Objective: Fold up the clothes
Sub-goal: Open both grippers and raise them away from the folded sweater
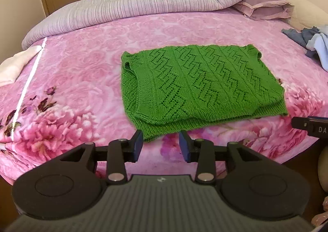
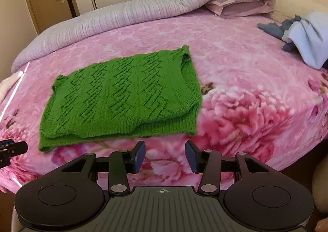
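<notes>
A green knitted top [image 1: 196,86] lies folded in two layers on the pink floral bedspread [image 1: 82,71]. My left gripper [image 1: 161,145] hovers just short of its near left corner, jaws open, nothing between the blue pads. In the right wrist view the same green top [image 2: 123,96] sits left of centre. My right gripper [image 2: 165,155] stands open over bare bedspread [image 2: 246,98], near the top's near right corner, holding nothing. Each gripper's tip shows at the edge of the other's view.
A rolled lilac quilt [image 1: 133,6] and a pillow [image 1: 264,6] run along the far side of the bed. A heap of blue-grey clothes [image 2: 303,35] lies at the right. A pale cloth [image 1: 14,63] rests at the left edge. Wardrobe doors and a room door stand behind.
</notes>
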